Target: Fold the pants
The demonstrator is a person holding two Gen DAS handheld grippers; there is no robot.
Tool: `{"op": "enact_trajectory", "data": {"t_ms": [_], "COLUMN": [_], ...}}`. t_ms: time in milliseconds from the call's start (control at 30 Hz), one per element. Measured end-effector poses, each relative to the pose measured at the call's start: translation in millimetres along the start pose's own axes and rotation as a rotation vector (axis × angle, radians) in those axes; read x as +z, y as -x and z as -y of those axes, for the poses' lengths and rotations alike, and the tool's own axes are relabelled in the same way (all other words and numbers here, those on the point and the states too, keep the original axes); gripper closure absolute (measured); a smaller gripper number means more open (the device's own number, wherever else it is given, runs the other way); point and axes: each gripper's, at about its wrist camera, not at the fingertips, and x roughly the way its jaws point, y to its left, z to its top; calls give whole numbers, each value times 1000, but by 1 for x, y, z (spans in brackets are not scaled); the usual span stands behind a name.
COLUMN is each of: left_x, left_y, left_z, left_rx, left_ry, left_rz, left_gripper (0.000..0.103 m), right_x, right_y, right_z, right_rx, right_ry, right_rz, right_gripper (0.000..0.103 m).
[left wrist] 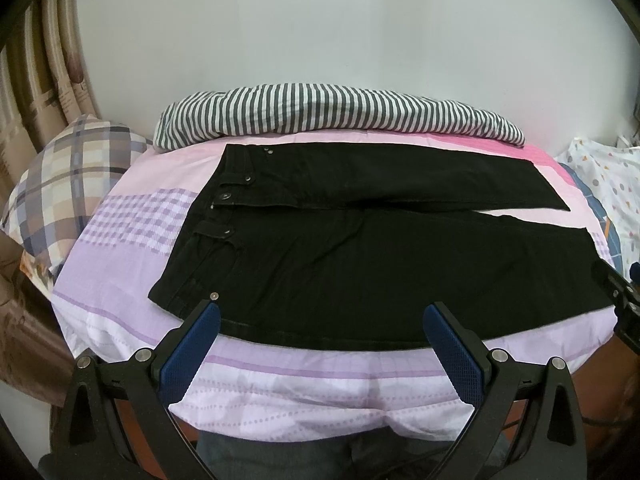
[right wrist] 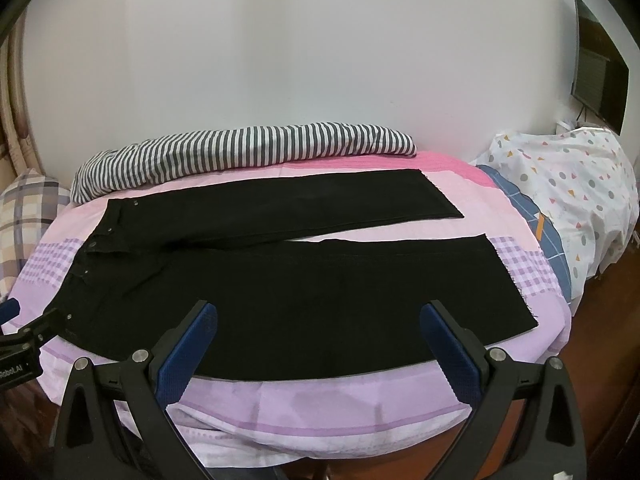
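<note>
So the pink-and-lilac checked bedsheet (left wrist: 132,216) has the black denim pants (left wrist: 360,264) spread flat, waistband left, legs right, ready for folding, with left gripper (left wrist: 322,318) and right gripper (right wrist: 318,316) both gaping wide and empty at the near edge.

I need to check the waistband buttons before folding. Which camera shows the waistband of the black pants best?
The left wrist view: the waistband lies close and near the centre, with its snap, rivets and belt loops distinct. In the right wrist view the waistband sits far left, smaller and curved by the lens; only faint metal dots show.
</note>
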Motion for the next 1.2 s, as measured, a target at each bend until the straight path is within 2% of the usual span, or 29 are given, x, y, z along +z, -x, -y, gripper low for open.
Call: {"op": "enact_trajectory", "data": {"t_ms": [1200], "left_x": [-5], "left_y": [-4], "left_z": [2], "left_rx": [3], "left_ry": [0], "left_rz": [-17], "left_gripper": [2], "right_x": [-8], "right_y": [-10], "right_z": [0], "right_rx": [26], "right_ry": [1], "right_rz": [-32], "right_gripper": [2]}}
